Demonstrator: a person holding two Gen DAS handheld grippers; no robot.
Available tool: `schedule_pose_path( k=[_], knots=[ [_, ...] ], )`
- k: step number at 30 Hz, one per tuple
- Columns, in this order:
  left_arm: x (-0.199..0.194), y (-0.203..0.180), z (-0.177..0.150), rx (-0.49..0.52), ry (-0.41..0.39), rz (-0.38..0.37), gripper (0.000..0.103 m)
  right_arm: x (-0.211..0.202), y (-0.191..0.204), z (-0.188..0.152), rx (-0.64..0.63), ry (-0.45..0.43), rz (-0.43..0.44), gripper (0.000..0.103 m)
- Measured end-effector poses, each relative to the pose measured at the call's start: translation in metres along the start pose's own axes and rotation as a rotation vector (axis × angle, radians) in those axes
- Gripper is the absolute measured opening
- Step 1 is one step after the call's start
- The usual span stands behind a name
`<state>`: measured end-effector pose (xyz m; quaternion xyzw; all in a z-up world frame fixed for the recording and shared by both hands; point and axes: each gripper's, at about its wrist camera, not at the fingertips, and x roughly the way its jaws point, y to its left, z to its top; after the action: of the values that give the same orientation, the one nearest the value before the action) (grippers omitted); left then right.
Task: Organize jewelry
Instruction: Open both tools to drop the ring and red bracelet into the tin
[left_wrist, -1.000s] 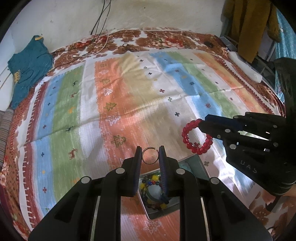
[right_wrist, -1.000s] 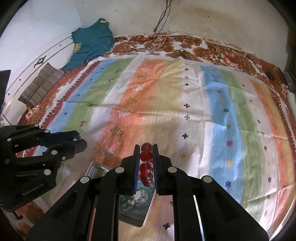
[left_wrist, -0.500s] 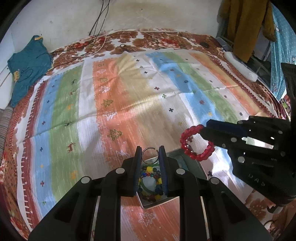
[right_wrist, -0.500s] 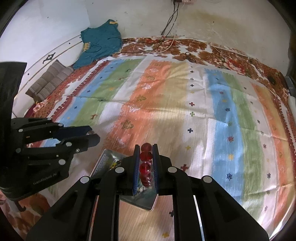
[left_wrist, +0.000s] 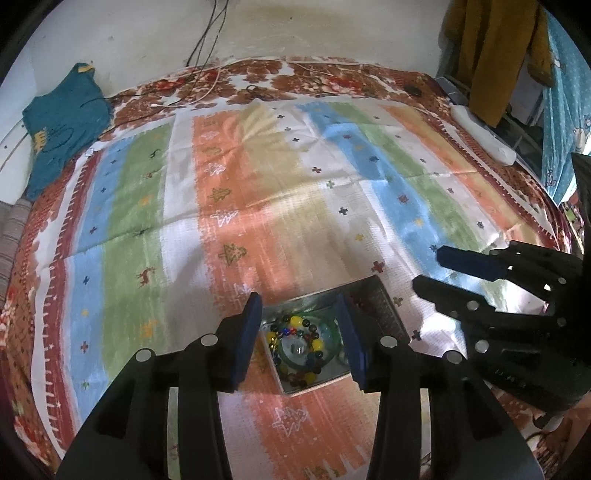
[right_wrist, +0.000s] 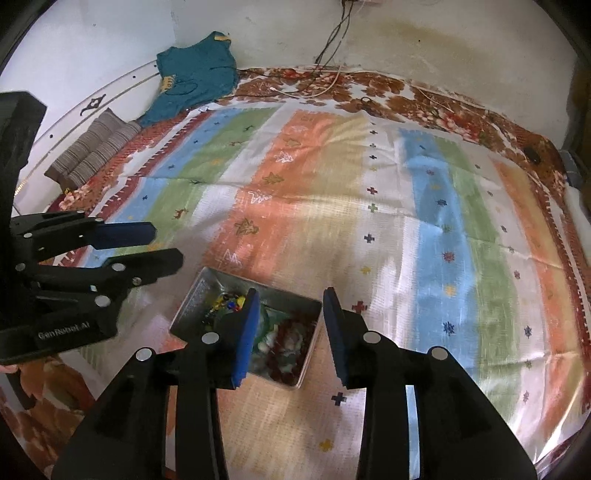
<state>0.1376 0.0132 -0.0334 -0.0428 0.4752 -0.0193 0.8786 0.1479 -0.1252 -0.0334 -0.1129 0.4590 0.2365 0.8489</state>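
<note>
A shallow metal tin (left_wrist: 384, 301) lies on the striped bedspread. It holds a multicoloured bead bracelet (left_wrist: 295, 341) with a small ring in its middle, and in the right wrist view a red bead bracelet (right_wrist: 291, 341) lies in the tin (right_wrist: 195, 295) too. My left gripper (left_wrist: 301, 325) is open and empty just above the tin. My right gripper (right_wrist: 290, 321) is open and empty above the tin's right part. Each gripper shows in the other's view, the right one (left_wrist: 432, 269) and the left one (right_wrist: 166, 247), both open.
The striped bedspread (left_wrist: 258, 192) covers the bed. A teal garment (left_wrist: 59, 125) lies at the far left corner, cables (left_wrist: 207, 85) run along the far edge by the wall, and folded striped cloth (right_wrist: 92, 147) sits at the left. Hanging clothes (left_wrist: 491, 48) are at the right.
Both grippers have opened. The ring left my left gripper and the red bracelet left my right gripper; both now lie in the tin. Both grippers moved closer over the tin.
</note>
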Motion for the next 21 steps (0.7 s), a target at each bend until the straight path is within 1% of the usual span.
schedule_pose_path(
  k=[2, 4, 6, 7, 8, 10, 12, 13, 18, 20, 21],
  knots=[
    [-0.006, 0.000, -0.006, 0.007, -0.009, 0.031, 0.049, 0.000, -0.001, -0.003, 0.002, 0.010, -0.001, 0.036],
    [-0.013, -0.003, -0.012, 0.020, -0.024, 0.045, 0.053, -0.003, -0.002, -0.007, 0.005, 0.011, -0.006, 0.036],
    [-0.019, -0.002, -0.016, 0.018, -0.037, 0.041, 0.056, -0.007, -0.003, -0.010, 0.010, 0.005, -0.006, 0.039],
    [-0.022, -0.002, -0.018, 0.013, -0.043, 0.036, 0.059, -0.010, -0.003, -0.013, 0.012, -0.001, -0.006, 0.043],
    [-0.024, -0.001, -0.020, 0.007, -0.046, 0.032, 0.062, -0.012, -0.003, -0.014, 0.012, -0.007, -0.006, 0.045],
    [-0.027, 0.001, -0.024, -0.004, -0.051, 0.025, 0.065, -0.018, -0.003, -0.020, 0.013, -0.018, 0.001, 0.048],
    [-0.031, 0.002, -0.028, -0.013, -0.054, 0.007, 0.066, -0.025, -0.002, -0.024, 0.018, -0.027, 0.017, 0.050],
    [-0.032, 0.003, -0.029, -0.017, -0.056, 0.002, 0.066, -0.028, -0.002, -0.025, 0.021, -0.032, 0.022, 0.053],
    [-0.044, 0.001, -0.041, -0.028, -0.092, -0.016, 0.075, -0.042, -0.003, -0.035, 0.029, -0.063, 0.036, 0.062],
    [-0.047, 0.001, -0.047, -0.032, -0.098, -0.016, 0.080, -0.043, 0.000, -0.038, 0.021, -0.065, 0.027, 0.067],
    [-0.049, 0.001, -0.048, -0.030, -0.100, -0.014, 0.081, -0.044, 0.002, -0.041, 0.011, -0.064, 0.026, 0.068]
  ],
)
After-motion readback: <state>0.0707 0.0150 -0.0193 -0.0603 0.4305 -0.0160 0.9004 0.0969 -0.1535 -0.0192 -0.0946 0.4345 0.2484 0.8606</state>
